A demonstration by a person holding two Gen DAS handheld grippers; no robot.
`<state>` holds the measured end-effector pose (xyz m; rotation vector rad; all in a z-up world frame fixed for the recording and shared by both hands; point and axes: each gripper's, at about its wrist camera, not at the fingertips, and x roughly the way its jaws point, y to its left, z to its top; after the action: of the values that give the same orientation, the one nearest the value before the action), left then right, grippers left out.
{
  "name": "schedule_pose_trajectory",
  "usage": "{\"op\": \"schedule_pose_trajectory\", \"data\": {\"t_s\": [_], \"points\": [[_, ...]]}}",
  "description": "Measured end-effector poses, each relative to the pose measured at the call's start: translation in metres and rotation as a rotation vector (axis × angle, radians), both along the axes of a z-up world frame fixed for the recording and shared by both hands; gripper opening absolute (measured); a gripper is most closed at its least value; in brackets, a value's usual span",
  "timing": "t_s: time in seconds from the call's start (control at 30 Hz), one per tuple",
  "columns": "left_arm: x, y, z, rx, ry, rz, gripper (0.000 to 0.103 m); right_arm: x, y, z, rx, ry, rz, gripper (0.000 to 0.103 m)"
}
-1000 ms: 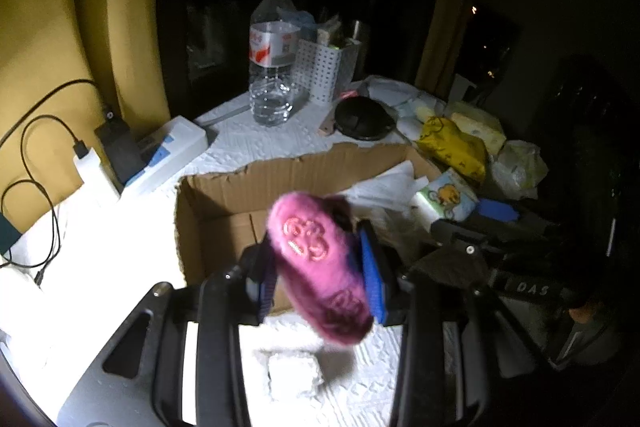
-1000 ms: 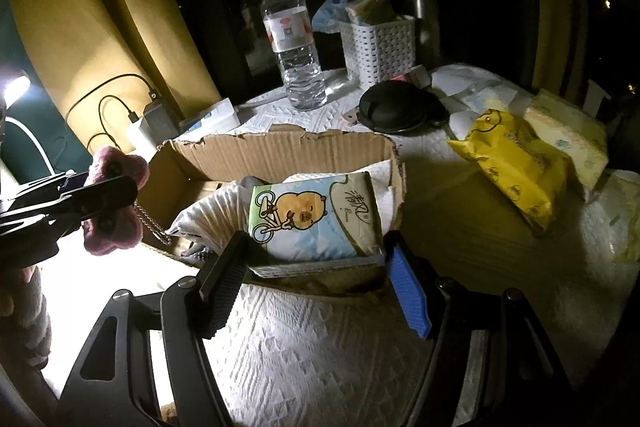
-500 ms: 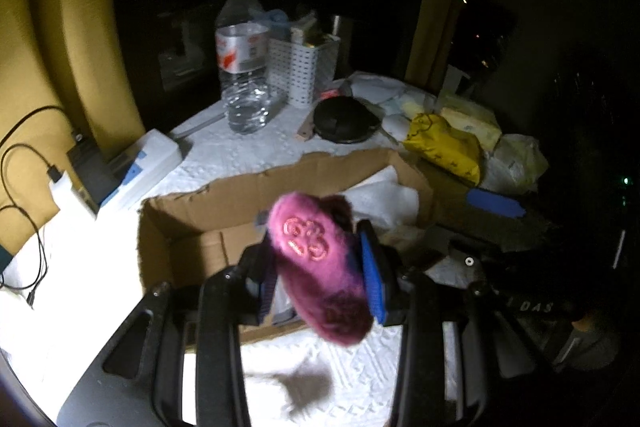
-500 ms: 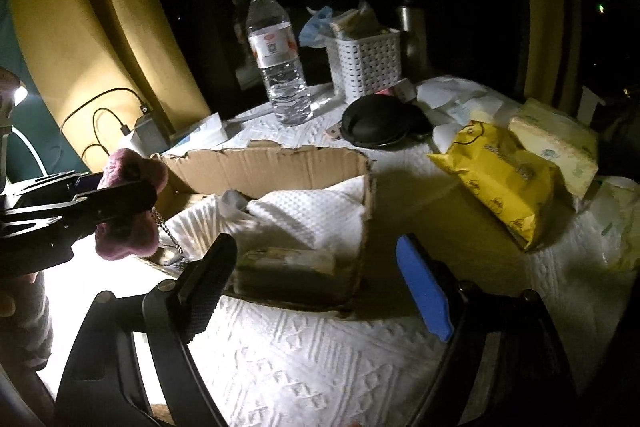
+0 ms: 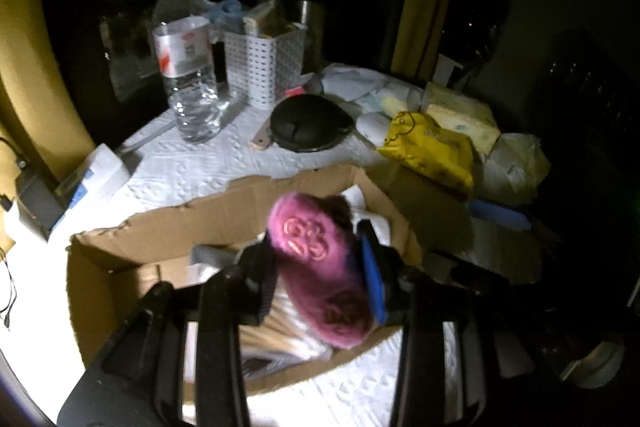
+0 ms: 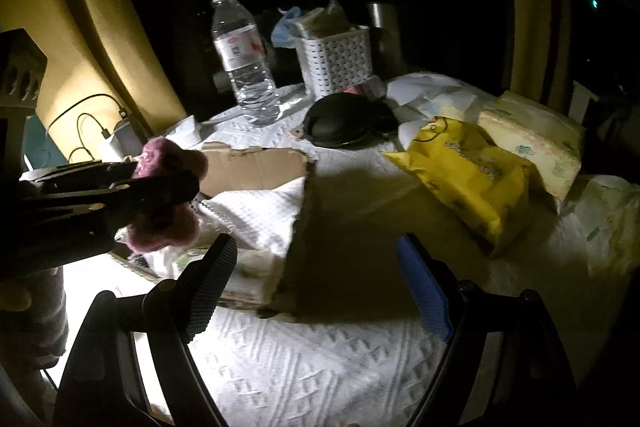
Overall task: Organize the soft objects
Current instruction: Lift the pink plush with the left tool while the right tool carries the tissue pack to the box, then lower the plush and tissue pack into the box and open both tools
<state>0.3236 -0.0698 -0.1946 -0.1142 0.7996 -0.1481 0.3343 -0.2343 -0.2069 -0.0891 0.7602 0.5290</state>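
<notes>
Holding the pink plush (image 5: 320, 267) clamped in your left claw (image 5: 320, 267) above the cardboard box (image 5: 160, 239), you next lower and release; right claw (image 6: 320, 287) gapes empty.

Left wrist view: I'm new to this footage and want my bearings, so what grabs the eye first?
The fuzzy pink plush clamped in the left gripper, held above the open cardboard box. Behind the box stands a clear water bottle, and to its right lies a bright yellow packet.
</notes>
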Motion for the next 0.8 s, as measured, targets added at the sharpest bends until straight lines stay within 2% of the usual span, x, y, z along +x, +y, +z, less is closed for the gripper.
{"op": "schedule_pose_trajectory", "data": {"t_s": [0.13, 0.23, 0.3, 0.33, 0.53, 0.8], "points": [[0.016, -0.006, -0.011, -0.011, 0.036, 0.009, 0.039, 0.009, -0.009, -0.002, 0.000, 0.004, -0.012, 0.085], [0.026, -0.008, -0.017, -0.021, 0.057, 0.026, 0.044, 0.012, -0.014, -0.003, 0.002, 0.004, -0.018, 0.085], [0.028, -0.007, -0.017, -0.036, 0.052, 0.037, 0.069, 0.013, -0.017, -0.003, 0.003, 0.005, -0.025, 0.085], [0.028, -0.006, -0.016, -0.044, 0.048, 0.040, 0.073, 0.013, -0.019, -0.004, 0.004, 0.006, -0.031, 0.085], [0.015, 0.000, -0.004, -0.053, 0.028, 0.041, 0.075, 0.005, -0.018, 0.000, 0.002, 0.010, -0.045, 0.085], [-0.025, 0.013, 0.013, -0.048, -0.002, 0.050, 0.075, -0.026, -0.002, 0.017, -0.004, -0.011, -0.031, 0.085]]}}
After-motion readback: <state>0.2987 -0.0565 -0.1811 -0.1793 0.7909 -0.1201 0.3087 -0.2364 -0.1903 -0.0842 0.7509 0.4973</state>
